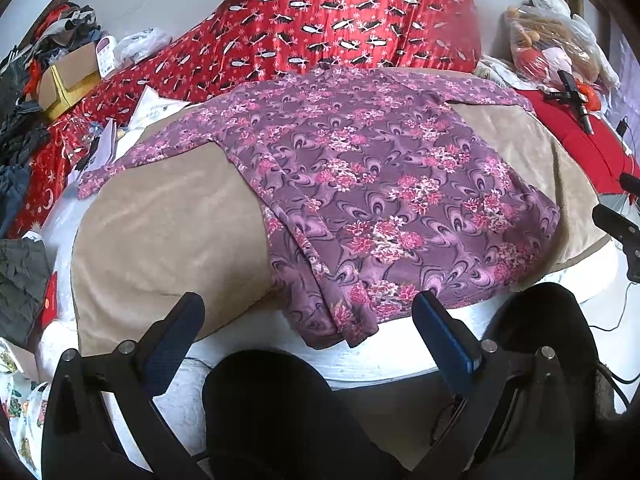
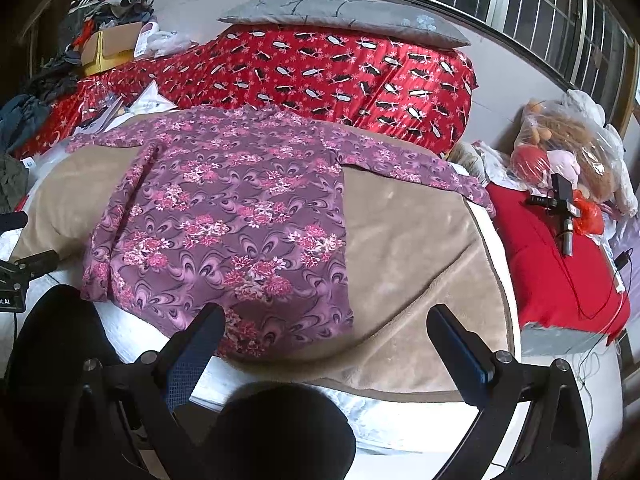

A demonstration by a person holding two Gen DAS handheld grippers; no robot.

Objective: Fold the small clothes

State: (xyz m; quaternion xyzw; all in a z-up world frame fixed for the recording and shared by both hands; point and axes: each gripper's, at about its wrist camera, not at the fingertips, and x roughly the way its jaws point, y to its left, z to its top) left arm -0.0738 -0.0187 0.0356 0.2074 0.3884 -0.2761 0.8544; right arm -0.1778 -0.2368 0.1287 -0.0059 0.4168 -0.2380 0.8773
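purple floral shirt [image 1: 360, 184] spread flat on tan blanket [image 1: 168, 216]; left gripper [image 1: 308, 312] fingers apart, empty

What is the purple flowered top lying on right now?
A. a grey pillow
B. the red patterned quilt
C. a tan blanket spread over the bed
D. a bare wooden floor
C: the purple flowered top is spread flat on the tan blanket, with tan fabric showing on both sides of it; the red patterned quilt and grey pillow sit farther back.
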